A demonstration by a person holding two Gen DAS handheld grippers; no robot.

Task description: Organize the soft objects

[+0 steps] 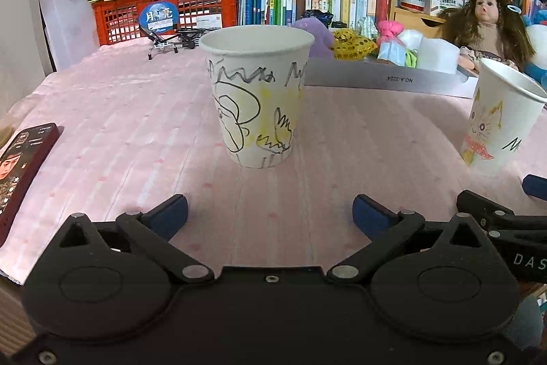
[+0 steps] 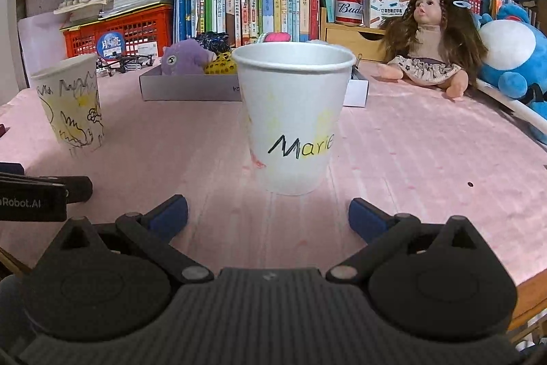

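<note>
Two drawn-on paper cups stand upright on the pink tablecloth. The cup with a black and yellow drawing (image 1: 258,98) stands just ahead of my left gripper (image 1: 270,211), which is open and empty; this cup also shows in the right wrist view (image 2: 70,105). The cup marked "Marie" (image 2: 294,118) stands just ahead of my right gripper (image 2: 268,211), open and empty; it shows at the right in the left wrist view (image 1: 499,118). A grey box (image 2: 188,88) behind the cups holds soft toys: a purple plush (image 2: 186,59) and a yellow spotted one (image 2: 220,65).
A long-haired doll (image 2: 432,36) and a blue plush (image 2: 516,57) sit at the back right. A dark red phone (image 1: 20,166) lies at the left edge. A red crate (image 1: 164,9), books and a beer can (image 2: 349,2) line the back.
</note>
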